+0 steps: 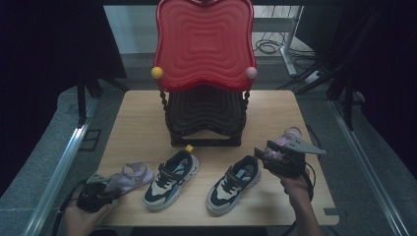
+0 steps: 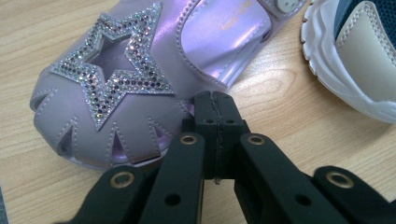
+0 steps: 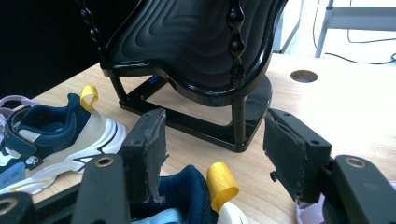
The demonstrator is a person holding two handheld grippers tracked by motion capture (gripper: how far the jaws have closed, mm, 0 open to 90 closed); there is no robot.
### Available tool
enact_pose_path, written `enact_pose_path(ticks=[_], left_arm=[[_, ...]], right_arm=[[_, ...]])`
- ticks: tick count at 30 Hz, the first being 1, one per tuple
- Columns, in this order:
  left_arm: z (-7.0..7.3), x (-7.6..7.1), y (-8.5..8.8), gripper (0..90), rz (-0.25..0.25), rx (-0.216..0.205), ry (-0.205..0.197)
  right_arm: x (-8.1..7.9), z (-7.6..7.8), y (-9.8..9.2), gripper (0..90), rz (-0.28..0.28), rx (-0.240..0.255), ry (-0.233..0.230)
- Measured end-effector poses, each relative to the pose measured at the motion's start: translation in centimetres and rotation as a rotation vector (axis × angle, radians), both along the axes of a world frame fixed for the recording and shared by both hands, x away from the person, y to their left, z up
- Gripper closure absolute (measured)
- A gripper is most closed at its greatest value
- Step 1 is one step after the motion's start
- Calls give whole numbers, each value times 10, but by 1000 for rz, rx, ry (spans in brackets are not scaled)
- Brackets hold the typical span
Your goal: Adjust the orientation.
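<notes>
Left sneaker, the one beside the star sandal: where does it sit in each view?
High view: left sneaker at front centre-left of the table.
Left gripper view: its white sole and cream side in the top right corner.
Right gripper view: at the left edge, yellow heel loop raised.
Shared landmark: the purple sandal beside it.

High view dim, dark surround, soft top light on surface [image 1: 137,123]. Gripper views brighter, sharp mid-range; sheen glare on lilac sandal [image 2: 140,79]; near claw parts blurred.
</notes>
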State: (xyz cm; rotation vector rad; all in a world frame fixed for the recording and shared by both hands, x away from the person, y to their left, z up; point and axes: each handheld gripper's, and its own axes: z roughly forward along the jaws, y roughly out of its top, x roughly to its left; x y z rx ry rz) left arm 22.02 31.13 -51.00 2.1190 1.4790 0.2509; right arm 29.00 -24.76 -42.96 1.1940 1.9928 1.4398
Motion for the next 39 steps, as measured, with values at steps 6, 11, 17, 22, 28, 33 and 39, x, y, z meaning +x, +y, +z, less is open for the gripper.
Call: enact_pose_path(ticks=[6, 11, 17, 22, 28, 33, 39], left_arm=[[1, 1, 0, 900, -1, 12, 3], [2, 0, 0, 900, 2, 16, 6], [3, -2, 2, 900, 10, 22, 9], [5, -4, 3, 894, 10, 10, 8], [34, -6, 6, 882, 5, -13, -74], [55, 14, 1, 790, -40, -28, -110], [59, 45, -5, 626, -62, -43, -90]], right_arm=[[0, -1, 0, 392, 0, -3, 2], [0, -1, 0, 392, -4, -2, 4], [1, -2, 0, 392, 1, -5, 6], [1, -2, 0, 392, 0, -4, 6], [1, -2, -1, 392, -5, -5, 3], [1, -3, -1, 392, -3, -6, 5], [0, -2, -1, 391, -4, -2, 6]])
